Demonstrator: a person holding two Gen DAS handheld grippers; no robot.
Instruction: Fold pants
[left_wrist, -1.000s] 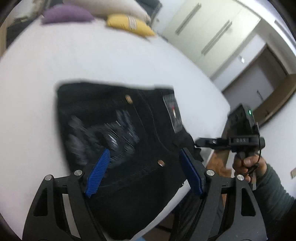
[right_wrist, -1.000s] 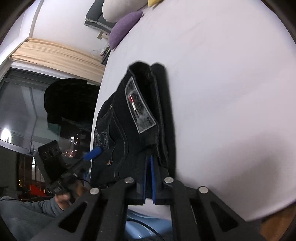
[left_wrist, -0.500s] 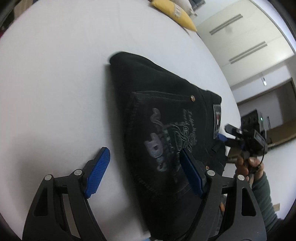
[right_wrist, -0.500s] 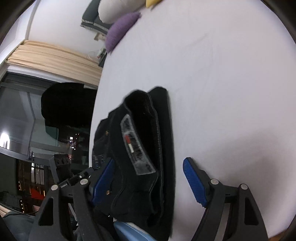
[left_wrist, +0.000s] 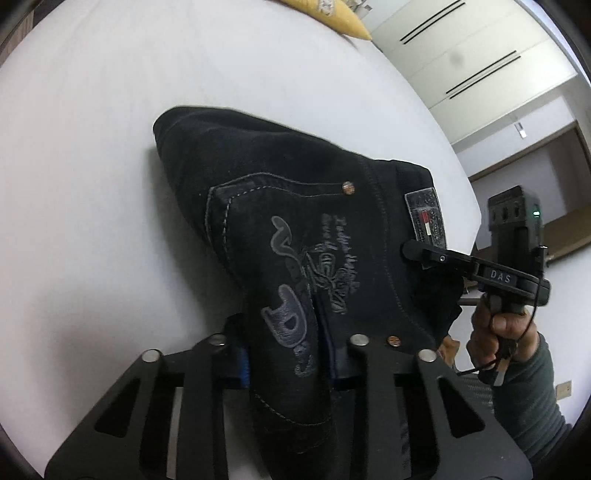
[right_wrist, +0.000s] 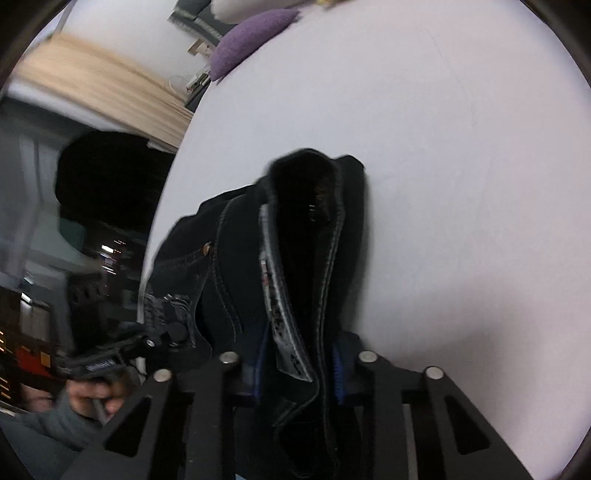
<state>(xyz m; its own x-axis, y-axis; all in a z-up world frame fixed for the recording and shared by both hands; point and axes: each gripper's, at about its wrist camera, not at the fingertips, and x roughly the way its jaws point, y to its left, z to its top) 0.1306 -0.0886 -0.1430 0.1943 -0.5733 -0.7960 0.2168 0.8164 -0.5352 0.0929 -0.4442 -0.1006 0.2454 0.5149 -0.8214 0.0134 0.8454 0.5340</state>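
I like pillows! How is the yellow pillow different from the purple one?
The yellow pillow is yellow and shows a small white patch; the purple pillow is plain purple. The yellow pillow shows only in the left wrist view, the purple pillow only in the right wrist view. Both lie at the far edge of the white surface.

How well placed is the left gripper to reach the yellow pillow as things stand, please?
Probably not: the left gripper is shut on the pants, and the yellow pillow lies across the bed, far beyond them.
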